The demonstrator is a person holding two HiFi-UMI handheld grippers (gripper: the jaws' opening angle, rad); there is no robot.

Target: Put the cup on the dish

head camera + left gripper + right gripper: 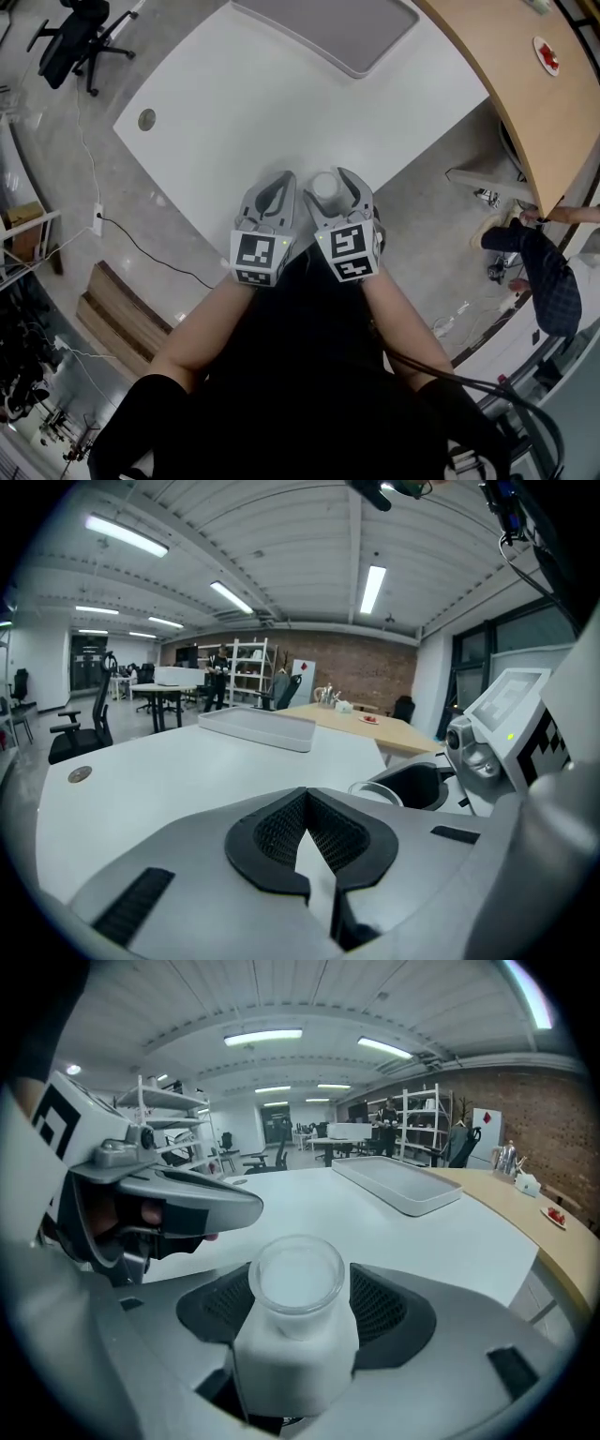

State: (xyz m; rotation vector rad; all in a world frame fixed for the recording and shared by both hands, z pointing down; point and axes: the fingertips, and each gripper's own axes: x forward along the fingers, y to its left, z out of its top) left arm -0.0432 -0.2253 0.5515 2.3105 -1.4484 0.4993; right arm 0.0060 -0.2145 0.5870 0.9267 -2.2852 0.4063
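Note:
A frosted white cup (296,1283) with a round open mouth stands near the front edge of the white table (244,103). It sits between the two black pads of my right gripper (300,1274), whose jaws are spread wide around it, so I read the gripper as open. From above, the cup (325,188) shows inside the right gripper (330,180). My left gripper (279,180) lies just to its left, jaws shut and empty, their tips meeting (305,793). The cup's rim (377,792) shows beside it. A grey rectangular tray (328,33) lies at the table's far end.
A round cable grommet (146,119) sits in the table's left corner. A curved wooden table (525,84) stands to the right, with a person (544,272) below it. An office chair (75,37) is at the far left. The table's front edge runs right under the grippers.

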